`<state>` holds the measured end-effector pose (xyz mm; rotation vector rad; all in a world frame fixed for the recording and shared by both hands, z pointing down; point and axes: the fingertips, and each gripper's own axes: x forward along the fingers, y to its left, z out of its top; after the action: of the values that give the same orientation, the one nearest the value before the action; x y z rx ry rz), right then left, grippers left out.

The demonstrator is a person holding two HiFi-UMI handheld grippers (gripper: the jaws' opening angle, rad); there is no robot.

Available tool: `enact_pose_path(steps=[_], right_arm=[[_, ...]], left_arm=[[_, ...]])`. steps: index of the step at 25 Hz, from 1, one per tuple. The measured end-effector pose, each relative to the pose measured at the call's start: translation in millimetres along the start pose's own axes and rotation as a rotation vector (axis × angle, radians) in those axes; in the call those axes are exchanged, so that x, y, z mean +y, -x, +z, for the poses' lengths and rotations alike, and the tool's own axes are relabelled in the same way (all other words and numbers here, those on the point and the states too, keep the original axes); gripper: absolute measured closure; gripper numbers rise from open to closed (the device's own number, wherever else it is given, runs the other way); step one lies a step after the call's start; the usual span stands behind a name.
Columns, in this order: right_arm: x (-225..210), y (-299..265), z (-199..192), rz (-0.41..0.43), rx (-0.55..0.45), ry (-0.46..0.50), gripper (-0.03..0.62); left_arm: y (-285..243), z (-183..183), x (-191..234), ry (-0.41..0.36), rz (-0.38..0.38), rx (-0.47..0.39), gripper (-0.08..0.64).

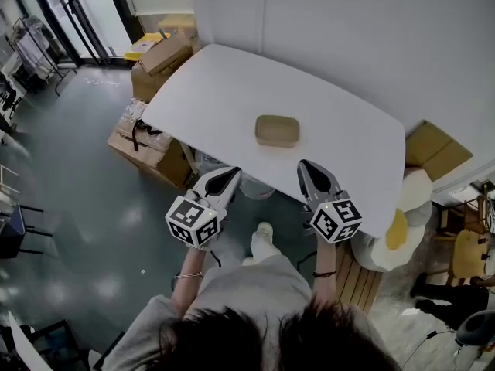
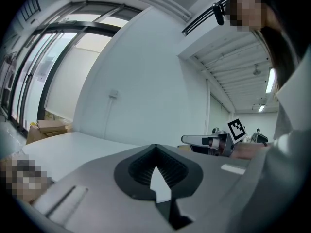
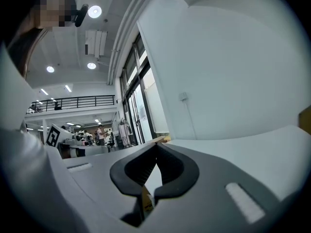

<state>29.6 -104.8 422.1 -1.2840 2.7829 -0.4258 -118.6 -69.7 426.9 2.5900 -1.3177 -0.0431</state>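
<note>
The left gripper and the right gripper hover at the near edge of the white table. Both are empty, with their jaws pressed together at the tips. The tan container sits mid-table, well apart from both, at 1 o'clock from the left and 11 o'clock from the right. This looks like the approach stage. Any grasp calls for the jaws to part and reach forward.

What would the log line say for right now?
left gripper: shut, empty | right gripper: shut, empty | tan container: on white table, apart from both
</note>
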Motion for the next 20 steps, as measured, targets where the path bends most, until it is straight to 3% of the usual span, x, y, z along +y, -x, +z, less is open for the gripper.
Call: enact_pose_path(steps=[20], right_arm=[[-79,-95,16,0.004,0.04,-0.042,0.578]], left_arm=[[-93,14,75,0.037,0.035,0.021,0.569]])
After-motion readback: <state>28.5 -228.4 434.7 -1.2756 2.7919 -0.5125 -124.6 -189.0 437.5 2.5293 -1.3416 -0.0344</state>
